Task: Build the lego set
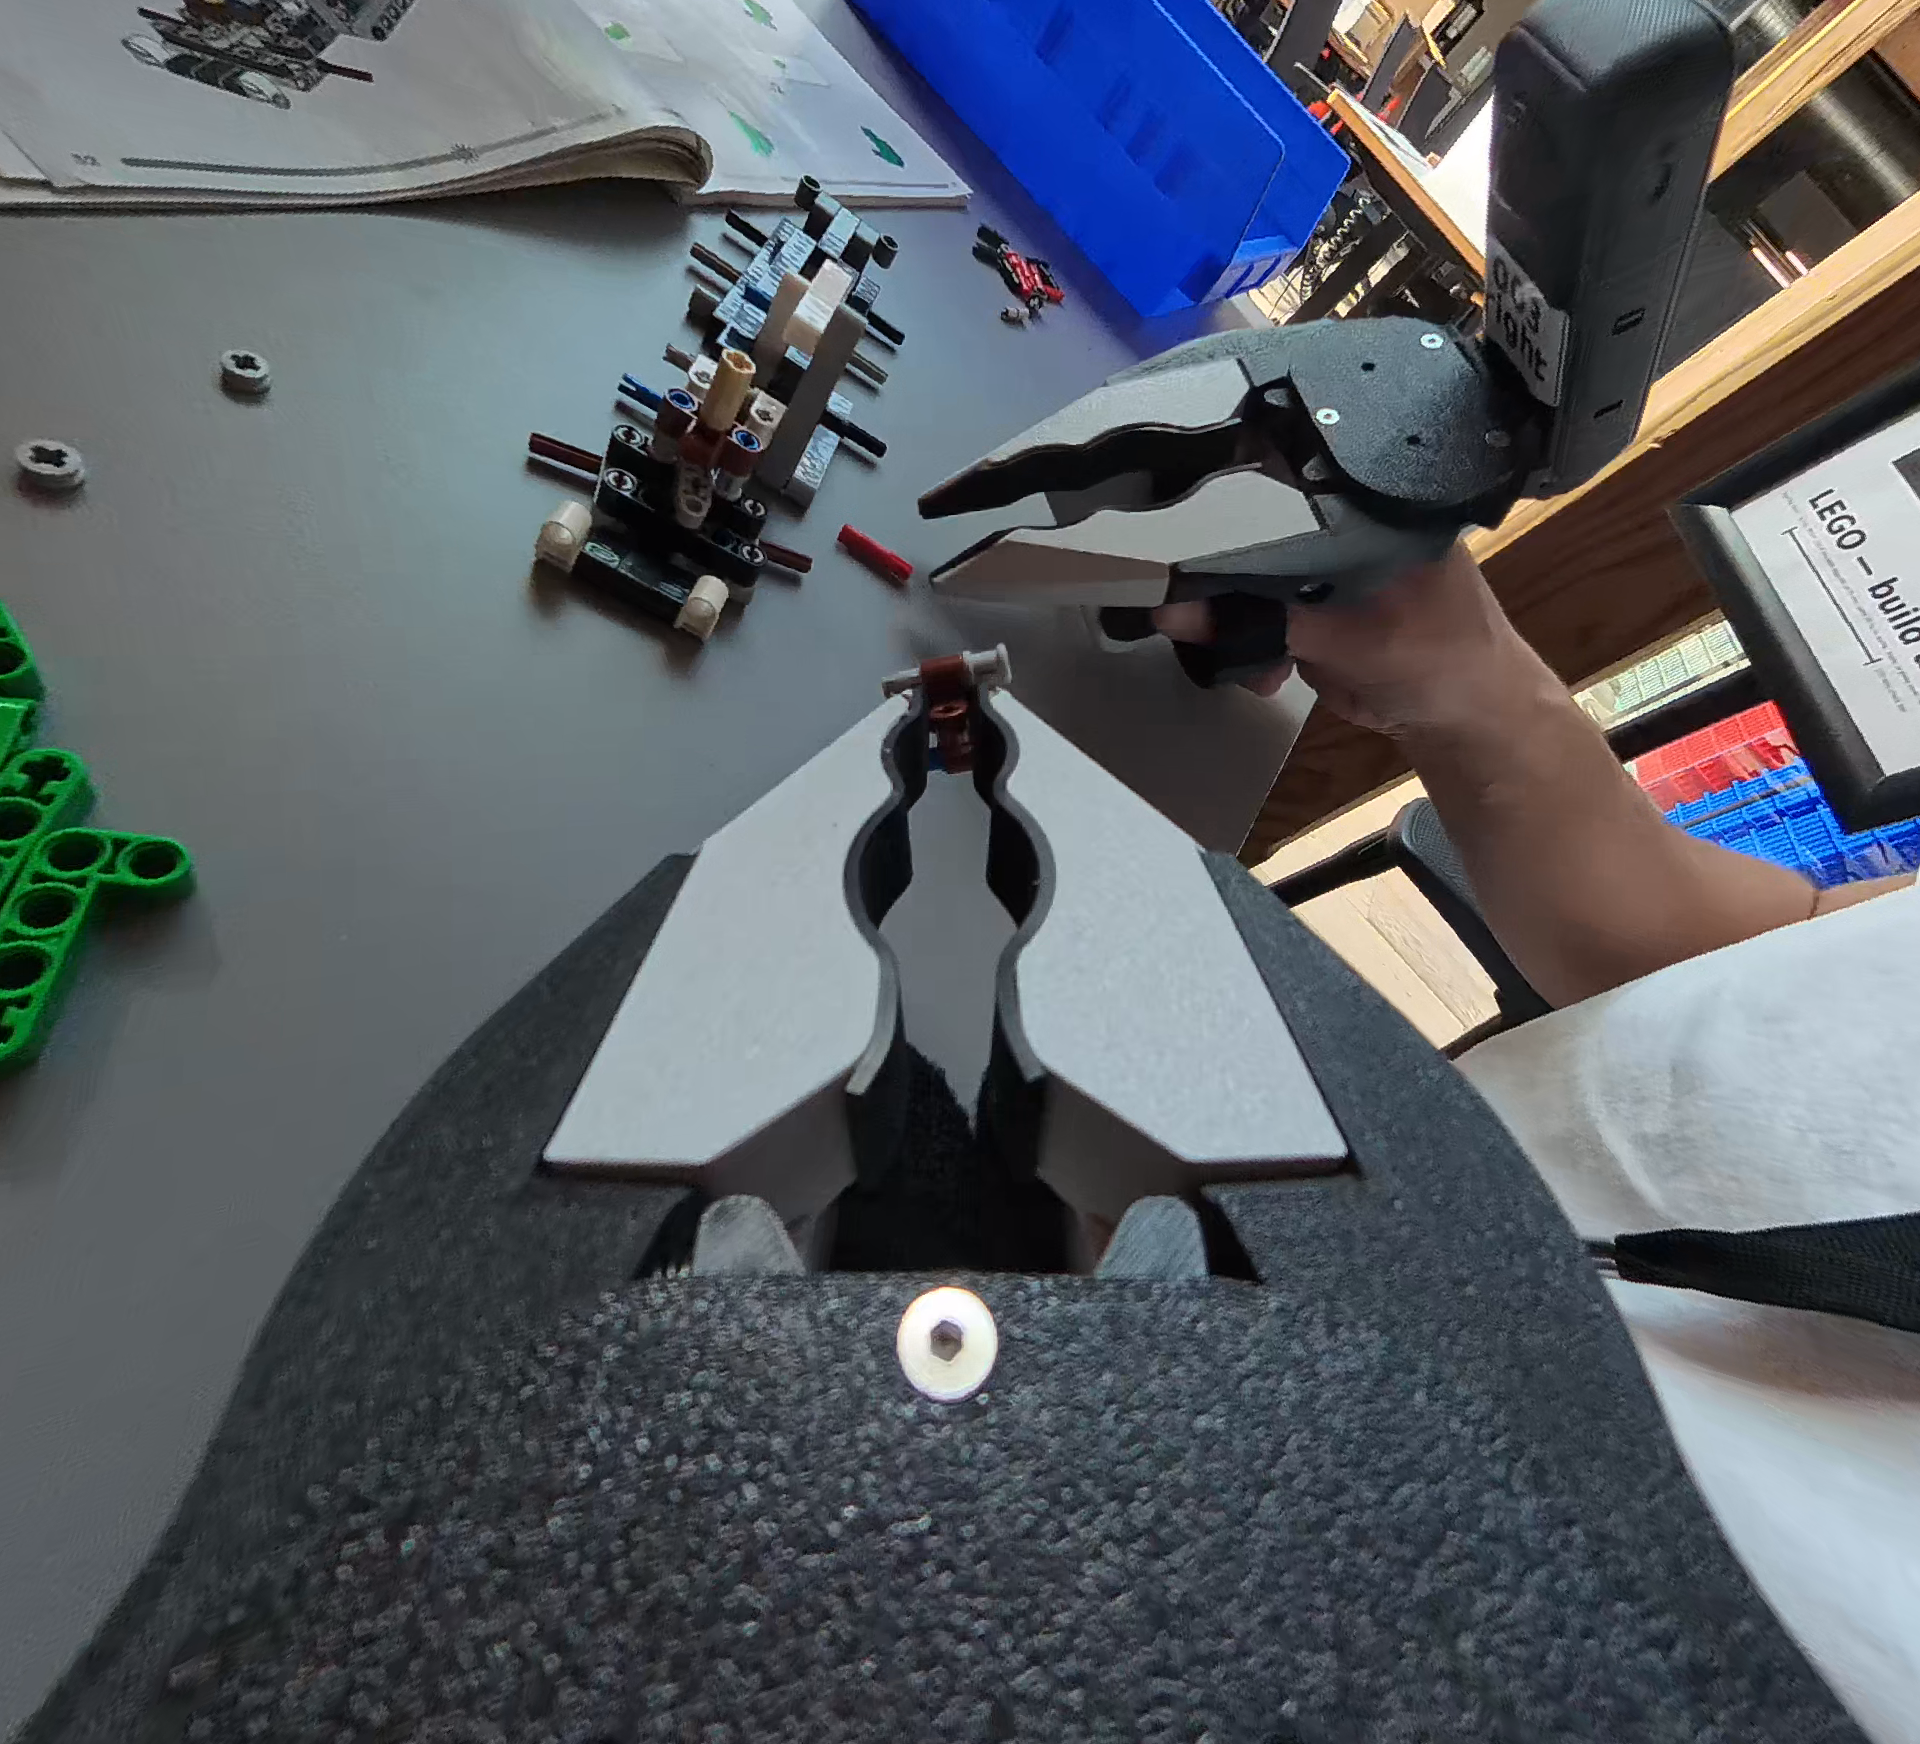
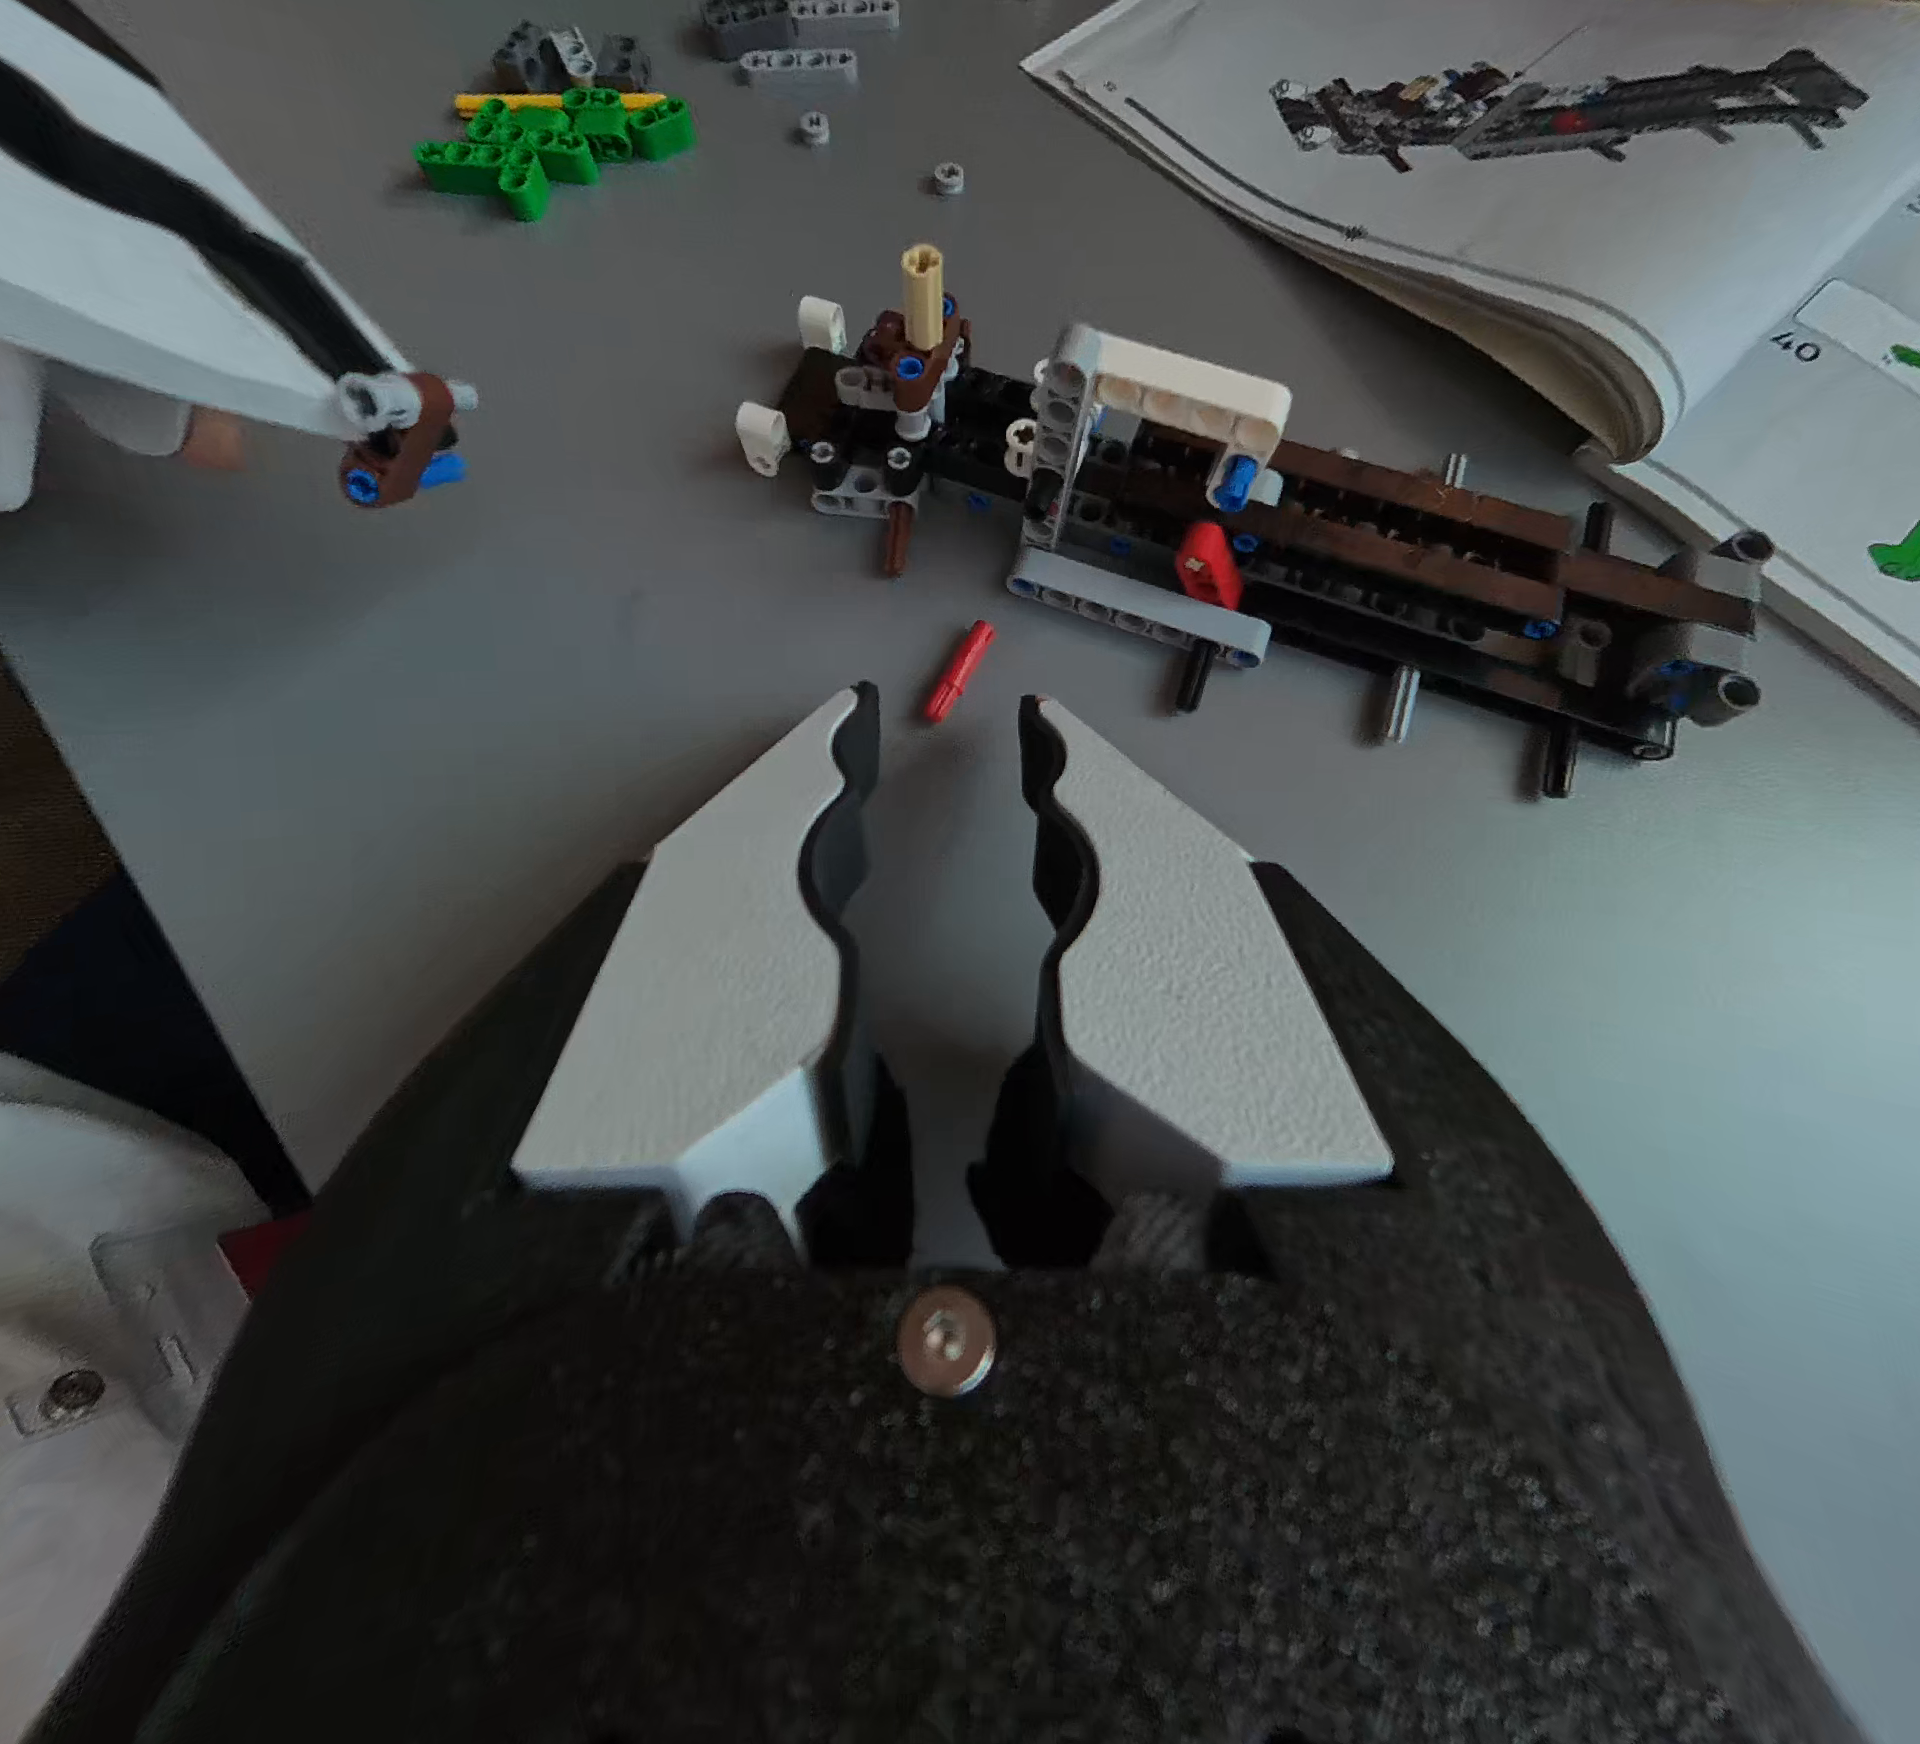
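Left wrist view
Surface: dark grey table, wooden benches and shelving behind it.
Left gripper: clenched on a small brown-and-grey lego piece at the fingertips, held above the table.
Right gripper: held in a hand, jaws parted, tips just beside a red pin.
Lego build: lying mid-table, between the open instruction booklet and the red pin.
Blue bin: at the far edge.
Green beams: at the left.

Right wrist view
Right gripper: released, empty; the red pin lies on the table just ahead of the gap.
Lego build: long, brown and black, right of centre, beside the booklet.
Left gripper: at left, grasping the brown piece.
Green beams: farther back, with loose grey parts near them.
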